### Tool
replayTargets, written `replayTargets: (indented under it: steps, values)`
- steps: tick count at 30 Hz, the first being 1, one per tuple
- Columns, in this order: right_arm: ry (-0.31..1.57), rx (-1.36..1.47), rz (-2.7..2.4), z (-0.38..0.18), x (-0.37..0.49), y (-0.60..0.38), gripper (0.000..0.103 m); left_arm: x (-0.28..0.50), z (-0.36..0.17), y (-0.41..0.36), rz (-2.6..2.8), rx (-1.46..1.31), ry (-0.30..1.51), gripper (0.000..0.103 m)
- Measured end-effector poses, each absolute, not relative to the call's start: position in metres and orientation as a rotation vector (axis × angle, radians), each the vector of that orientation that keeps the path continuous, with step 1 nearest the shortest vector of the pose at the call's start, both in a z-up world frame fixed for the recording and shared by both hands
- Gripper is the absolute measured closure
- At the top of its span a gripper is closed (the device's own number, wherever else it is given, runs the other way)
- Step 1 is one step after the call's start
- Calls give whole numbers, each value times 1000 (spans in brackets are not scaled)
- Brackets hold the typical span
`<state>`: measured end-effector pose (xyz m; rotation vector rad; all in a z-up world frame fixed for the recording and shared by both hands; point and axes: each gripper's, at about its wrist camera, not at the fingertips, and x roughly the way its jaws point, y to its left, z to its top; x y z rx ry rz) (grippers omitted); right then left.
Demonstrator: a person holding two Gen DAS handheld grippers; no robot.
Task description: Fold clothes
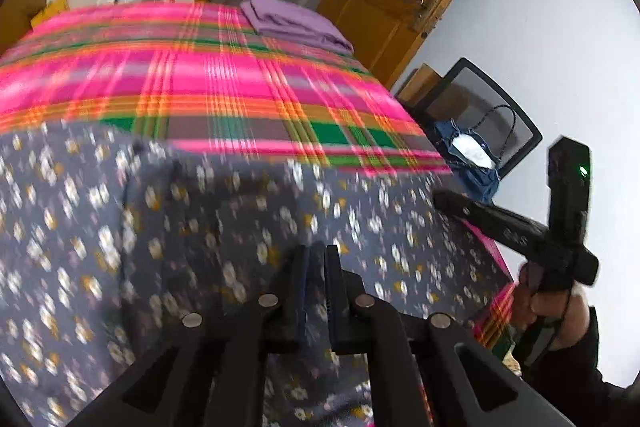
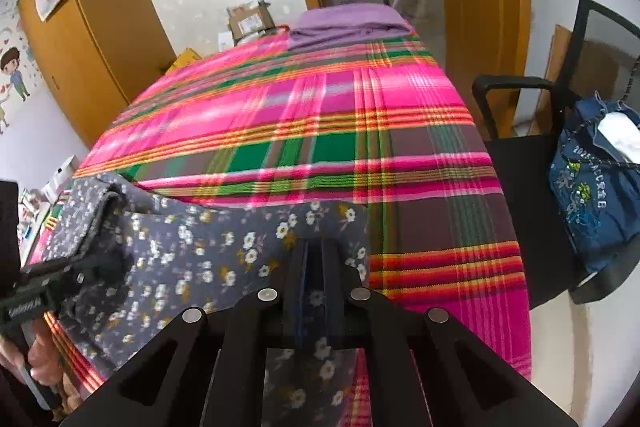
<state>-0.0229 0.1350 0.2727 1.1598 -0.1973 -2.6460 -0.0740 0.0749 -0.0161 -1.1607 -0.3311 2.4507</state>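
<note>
We have one piece done as far as we can judge: a folded lilac cloth (image 2: 344,23) lies at the far end of the pink, green and orange plaid-covered surface (image 2: 320,131), well ahead of both tools. The piece in hand is the grey-blue cotton garment printed with small white flowers (image 2: 208,259), spread at the near edge directly under and in front of the tools. Our right tool (image 2: 314,267) has its jaws drawn together on the garment's right-hand edge, cloth showing between them. Our left tool (image 1: 316,279) looks likewise clamped on fabric near its own side, though that view is blurred. The garment is partly doubled at its left end, yet still long and loose, so most of its folding remains, and we see no other clothes waiting
</note>
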Motion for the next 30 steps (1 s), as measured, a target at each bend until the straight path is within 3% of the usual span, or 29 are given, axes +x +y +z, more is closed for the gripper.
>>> replayTargets:
  steps: [5,10,20,30]
  values:
    - [-209,1101,-2658,285,-21,129,93,-105,-20,79,2487,-1190,-320,95]
    - [-262,1219,-2644,269,-39,136,95,-118,-29,76,2504,-1234,-347,94]
    - [-205,1100,-2625,278,22,135,92,-30,-15,59,2463,-1140,-344,94]
    - [-199,1103,-2623,271,41,132,91,-9,-4,71,2485,-1025,-266,94]
